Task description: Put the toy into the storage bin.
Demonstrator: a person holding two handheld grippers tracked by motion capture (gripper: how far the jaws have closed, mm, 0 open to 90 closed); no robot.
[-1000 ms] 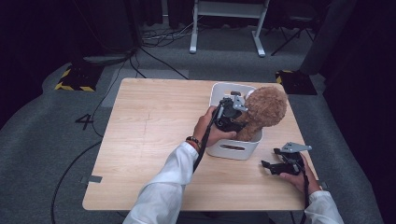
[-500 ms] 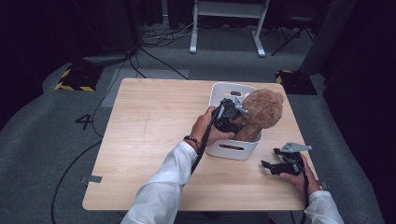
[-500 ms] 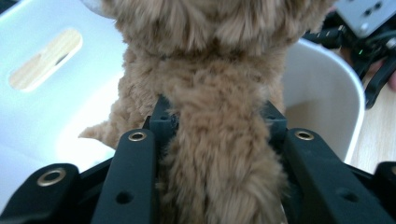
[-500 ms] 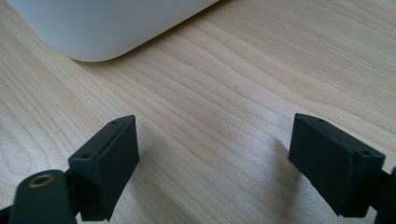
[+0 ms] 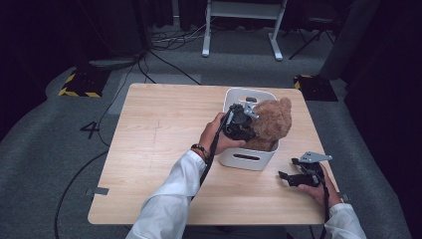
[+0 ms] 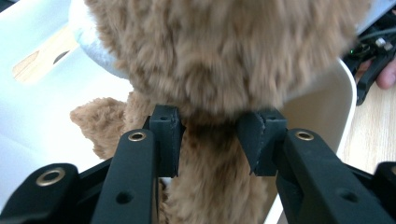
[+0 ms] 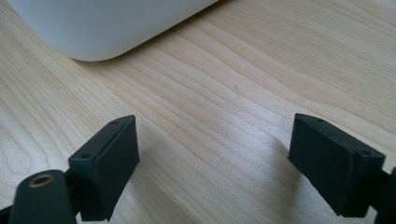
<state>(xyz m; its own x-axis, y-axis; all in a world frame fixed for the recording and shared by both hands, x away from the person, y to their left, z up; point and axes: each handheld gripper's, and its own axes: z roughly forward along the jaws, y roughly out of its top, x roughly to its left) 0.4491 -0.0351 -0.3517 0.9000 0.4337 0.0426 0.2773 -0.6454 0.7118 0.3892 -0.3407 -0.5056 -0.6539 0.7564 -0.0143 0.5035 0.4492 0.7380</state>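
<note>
Over the white plastic bin (image 5: 247,160) we've got our left tool (image 6: 212,135) clamped on the fluffy brown teddy bear (image 5: 271,124), right tool (image 7: 212,163) spread wide above the wooden tabletop (image 5: 154,139).

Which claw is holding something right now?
The left claw: its jaws are clamped on the teddy bear over the white bin. The right claw is open on the table, nothing between its jaws.

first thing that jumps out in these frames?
The brown teddy bear, sitting in the white bin at the table's far right. The left gripper is clamped on it; in the left gripper view the pads press into the fur just under the head. The right gripper rests open on the wood near the bin, holding nothing.
</note>
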